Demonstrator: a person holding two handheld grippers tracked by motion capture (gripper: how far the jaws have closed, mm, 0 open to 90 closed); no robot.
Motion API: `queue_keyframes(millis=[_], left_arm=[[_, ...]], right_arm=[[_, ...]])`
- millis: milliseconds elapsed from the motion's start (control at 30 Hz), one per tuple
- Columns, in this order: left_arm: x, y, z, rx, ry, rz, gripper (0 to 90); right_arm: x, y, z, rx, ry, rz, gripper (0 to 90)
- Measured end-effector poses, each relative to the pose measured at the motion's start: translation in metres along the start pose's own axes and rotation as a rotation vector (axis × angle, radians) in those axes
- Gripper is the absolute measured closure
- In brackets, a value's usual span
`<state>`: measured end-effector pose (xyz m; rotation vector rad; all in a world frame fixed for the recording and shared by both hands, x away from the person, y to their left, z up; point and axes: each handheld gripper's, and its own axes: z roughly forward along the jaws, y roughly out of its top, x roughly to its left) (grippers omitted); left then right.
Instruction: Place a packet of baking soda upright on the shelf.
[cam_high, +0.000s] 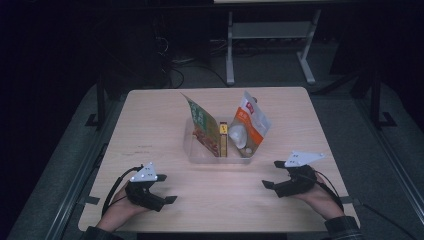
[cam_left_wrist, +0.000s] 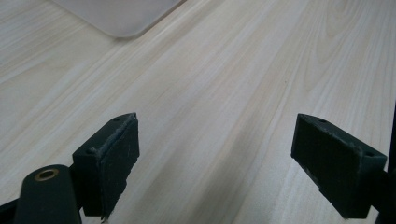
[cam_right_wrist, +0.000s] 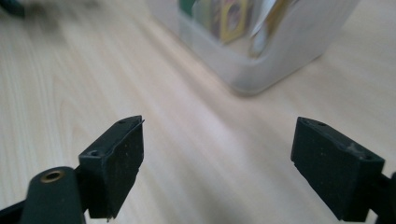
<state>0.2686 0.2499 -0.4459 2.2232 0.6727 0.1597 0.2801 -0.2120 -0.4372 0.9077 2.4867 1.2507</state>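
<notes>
With both the left hand-held gripper (cam_high: 167, 192) and right hand-held gripper (cam_high: 272, 174) spread and empty, you risk toppling the upright orange pouch (cam_high: 250, 125) in the clear container (cam_high: 220, 159) if you reach in carelessly.

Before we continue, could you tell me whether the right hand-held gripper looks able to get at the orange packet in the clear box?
Probably yes: the right hand-held gripper is open, with bare table before the orange packet.
</notes>
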Motion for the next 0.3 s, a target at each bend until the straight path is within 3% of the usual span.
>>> queue_keyframes(millis=[100,300], left_arm=[[-0.0004,0.0013,0.0013,0.009,-0.005,0.009,14.9],[-0.0012,0.0019,0.0045,0.012,-0.01,0.022,14.9]], right_arm=[[0.0047,-0.003,0.0042,0.026,-0.003,-0.021,15.4],[0.0044,-0.002,0.0051,0.005,-0.006,-0.022,15.1]])
